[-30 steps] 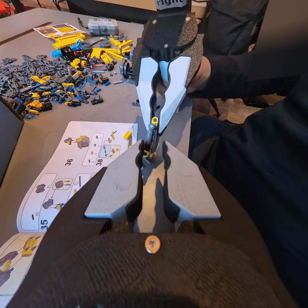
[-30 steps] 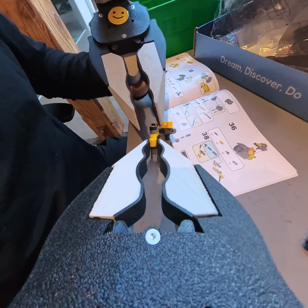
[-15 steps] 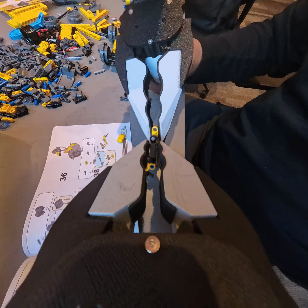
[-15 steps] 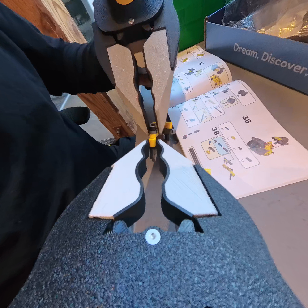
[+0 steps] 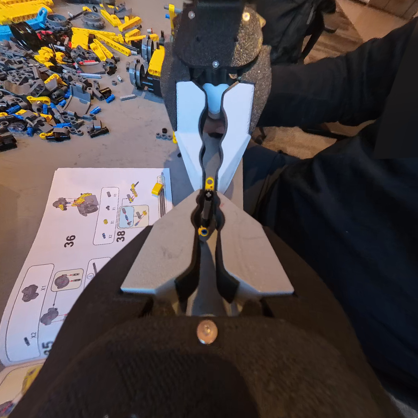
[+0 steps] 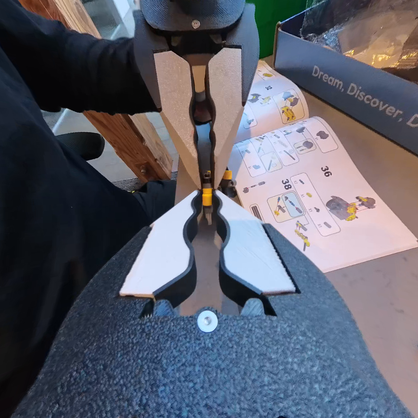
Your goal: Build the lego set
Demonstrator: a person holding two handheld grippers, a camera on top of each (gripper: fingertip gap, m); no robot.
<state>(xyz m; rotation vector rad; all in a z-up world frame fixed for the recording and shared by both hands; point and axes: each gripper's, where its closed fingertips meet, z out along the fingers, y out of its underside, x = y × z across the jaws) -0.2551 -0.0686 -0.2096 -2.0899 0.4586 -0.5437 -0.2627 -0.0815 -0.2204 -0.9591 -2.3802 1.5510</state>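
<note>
A small assembly of a dark axle with yellow connectors hangs above the table's near edge, held between both grippers tip to tip. My left gripper, with grey fingers, is shut on the dark axle end. My right gripper, with white fingers, is shut on the yellow connector. In the right wrist view the left gripper comes down from above. In the left wrist view the right gripper does the same. How the parts join inside the jaws is hidden.
An open instruction booklet lies on the grey table, with a loose yellow piece on it. A pile of yellow, grey and blue pieces lies far left. A dark blue box stands right; a wooden post and the person's black sleeves are close. The grippers are tip to tip, or close to it.
My left gripper was open a second ago and has shut on the dark axle. The two grippers have drawn closer, tip to tip. The right gripper has kept its hold.
</note>
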